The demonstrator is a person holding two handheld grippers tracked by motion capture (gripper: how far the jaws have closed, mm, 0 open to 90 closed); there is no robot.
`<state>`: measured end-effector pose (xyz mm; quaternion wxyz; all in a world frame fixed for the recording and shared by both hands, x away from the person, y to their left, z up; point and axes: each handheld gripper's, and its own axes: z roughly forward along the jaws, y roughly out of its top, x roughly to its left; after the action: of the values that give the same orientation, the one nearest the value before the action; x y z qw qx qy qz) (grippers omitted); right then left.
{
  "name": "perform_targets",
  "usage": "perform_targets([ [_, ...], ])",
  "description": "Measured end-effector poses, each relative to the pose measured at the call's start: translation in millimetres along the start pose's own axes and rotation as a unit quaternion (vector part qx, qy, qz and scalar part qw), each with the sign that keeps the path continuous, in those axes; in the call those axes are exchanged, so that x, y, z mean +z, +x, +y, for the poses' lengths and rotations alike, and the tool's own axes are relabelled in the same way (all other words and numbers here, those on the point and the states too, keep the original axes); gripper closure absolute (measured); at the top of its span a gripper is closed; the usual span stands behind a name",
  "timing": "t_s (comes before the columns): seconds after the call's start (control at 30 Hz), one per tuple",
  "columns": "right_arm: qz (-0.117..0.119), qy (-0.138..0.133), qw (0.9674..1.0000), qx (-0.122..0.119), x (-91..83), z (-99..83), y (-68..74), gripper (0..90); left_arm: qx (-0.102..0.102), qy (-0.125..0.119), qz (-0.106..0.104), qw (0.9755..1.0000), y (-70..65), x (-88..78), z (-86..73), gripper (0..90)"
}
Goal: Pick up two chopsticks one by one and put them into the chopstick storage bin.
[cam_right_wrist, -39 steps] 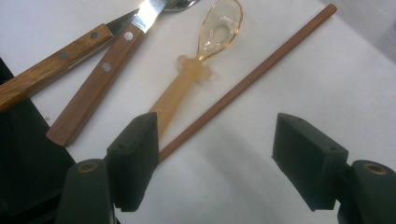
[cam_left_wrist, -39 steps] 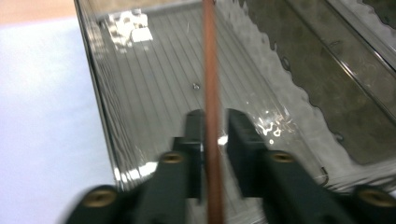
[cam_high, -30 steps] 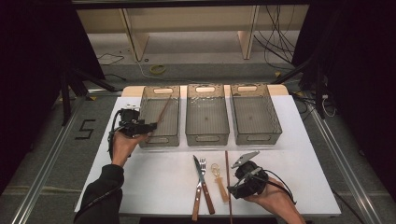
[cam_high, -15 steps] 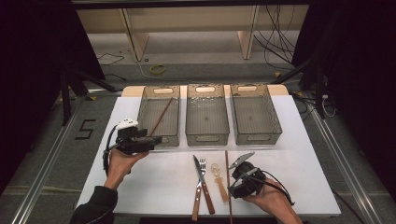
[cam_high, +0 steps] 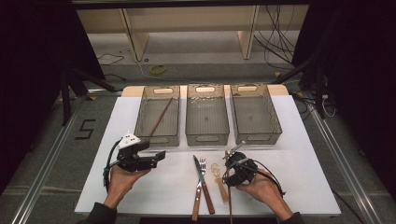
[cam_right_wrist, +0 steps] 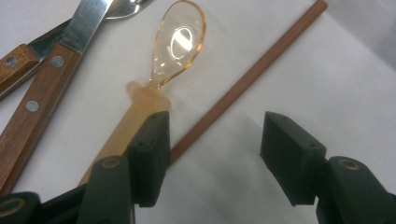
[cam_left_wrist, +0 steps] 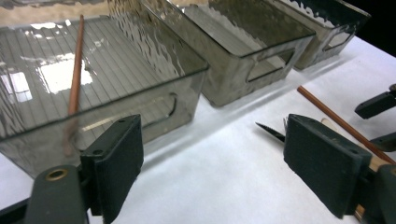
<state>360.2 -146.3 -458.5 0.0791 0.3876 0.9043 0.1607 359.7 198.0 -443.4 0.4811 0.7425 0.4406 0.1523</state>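
Note:
My left gripper hovers over the white table just in front of the left clear bin. Its jaws have just been opening and stand wide with nothing between them. A brown chopstick lies in that bin, also in sight as the chopstick. My right gripper points down at a second chopstick. Its jaws have just been closing; the chopstick runs between them beside the left pad, not pressed. An amber spoon lies beside it.
A knife and a fork with wooden handles lie crossed left of the spoon. The middle bin and right bin stand beside the left one. Bare white table spreads between my hands.
My left gripper has drawn back from the left bin toward the person and opened wider. The right gripper has sunk a little onto the table's chopstick with its jaws narrowing.

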Motion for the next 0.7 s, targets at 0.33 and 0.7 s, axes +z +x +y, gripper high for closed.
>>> perform_targets([
  [0.33, -0.001, 0.033, 0.9993, -0.019, 5.3, 3.5, 4.9, 51.5, 0.004, 0.018, -0.005, 0.9998, -3.6, 5.6, -9.6, 19.5],
  [0.7, 0.008, 0.059, 0.9976, -0.036, 5.7, 9.0, 3.1, 56.8, 0.004, 0.026, -0.005, 0.9996, -5.2, 6.1, -14.1, 19.7],
])
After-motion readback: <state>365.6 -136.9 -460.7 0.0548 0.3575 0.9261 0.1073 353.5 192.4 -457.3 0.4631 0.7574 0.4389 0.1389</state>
